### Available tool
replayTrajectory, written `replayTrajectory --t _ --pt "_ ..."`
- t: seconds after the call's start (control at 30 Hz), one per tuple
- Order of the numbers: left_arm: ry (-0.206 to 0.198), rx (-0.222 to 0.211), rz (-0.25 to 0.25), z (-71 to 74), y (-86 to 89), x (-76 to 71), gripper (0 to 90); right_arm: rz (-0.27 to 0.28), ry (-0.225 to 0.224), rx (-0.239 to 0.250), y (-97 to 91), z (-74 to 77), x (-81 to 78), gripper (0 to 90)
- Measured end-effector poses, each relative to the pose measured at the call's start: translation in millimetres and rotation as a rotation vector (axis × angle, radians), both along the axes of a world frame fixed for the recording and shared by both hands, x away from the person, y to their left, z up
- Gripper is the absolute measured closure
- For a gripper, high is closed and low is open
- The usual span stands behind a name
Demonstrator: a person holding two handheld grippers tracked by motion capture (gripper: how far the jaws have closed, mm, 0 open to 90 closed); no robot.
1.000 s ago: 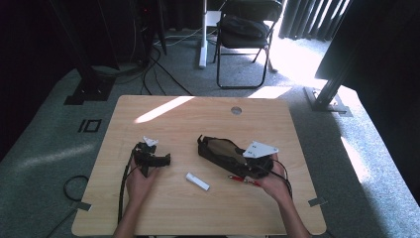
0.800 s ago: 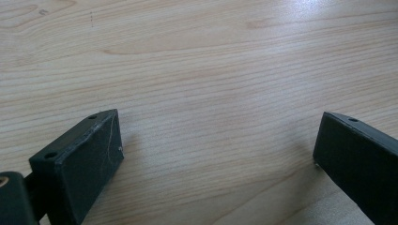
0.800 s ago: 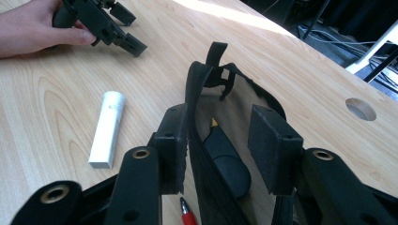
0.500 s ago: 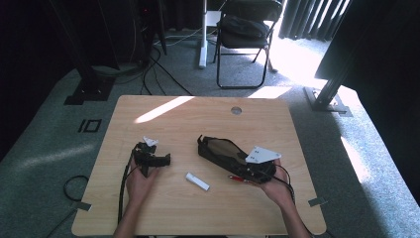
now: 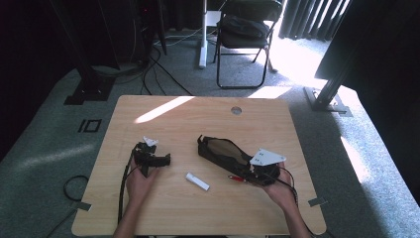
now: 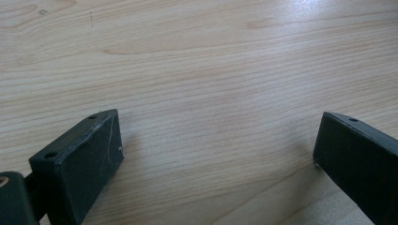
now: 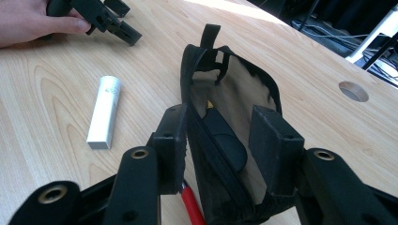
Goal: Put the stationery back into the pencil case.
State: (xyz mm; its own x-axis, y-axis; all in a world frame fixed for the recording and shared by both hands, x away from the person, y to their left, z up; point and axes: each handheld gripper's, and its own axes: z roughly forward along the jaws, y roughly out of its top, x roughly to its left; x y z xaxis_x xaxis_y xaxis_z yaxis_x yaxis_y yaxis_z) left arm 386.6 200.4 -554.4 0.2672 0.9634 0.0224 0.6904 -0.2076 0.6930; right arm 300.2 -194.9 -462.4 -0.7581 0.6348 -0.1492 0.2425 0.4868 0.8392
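Up high, the black pouch (image 5: 223, 152) lies right of the table's (image 5: 198, 119) middle, its near end under the right gripper (image 5: 250, 171). Next, the left gripper (image 6: 216, 154) gapes wide over bare wood. Last, the right gripper straddles the pouch's side wall; a dark thing (image 7: 225, 140) inside is hard to make out.

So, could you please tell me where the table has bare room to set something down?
The far half of the table, beyond the black pouch, is bare up to the round hole. The near edge is free too. It is crowded between the pouch and the white stick.
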Motion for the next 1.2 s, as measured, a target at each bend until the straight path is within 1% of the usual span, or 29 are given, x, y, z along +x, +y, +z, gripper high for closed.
replayTrajectory --t 0.27,0.5,0.67,0.83,1.2 --pt "0.0 0.0 0.0 0.0 0.0 0.0 2.0 -0.009 -0.002 -0.002 -5.3 -3.4 -1.3 58.0" --pt "0.0 0.001 0.0 0.0 0.0 0.0 1.9 -0.016 0.01 -0.002 -11.3 -8.4 -1.7 56.8" --pt "0.0 0.001 0.0 0.0 0.0 0.0 2.0 -0.023 0.028 0.004 -15.0 -12.1 -1.3 56.3" --pt "0.0 0.0 0.0 0.0 0.0 0.0 2.0 -0.029 0.045 0.0 -18.1 -16.6 -1.3 55.7" --pt "0.0 0.001 0.0 0.0 0.0 0.0 2.0 -0.034 0.055 0.003 -23.4 -21.6 -2.8 57.3"
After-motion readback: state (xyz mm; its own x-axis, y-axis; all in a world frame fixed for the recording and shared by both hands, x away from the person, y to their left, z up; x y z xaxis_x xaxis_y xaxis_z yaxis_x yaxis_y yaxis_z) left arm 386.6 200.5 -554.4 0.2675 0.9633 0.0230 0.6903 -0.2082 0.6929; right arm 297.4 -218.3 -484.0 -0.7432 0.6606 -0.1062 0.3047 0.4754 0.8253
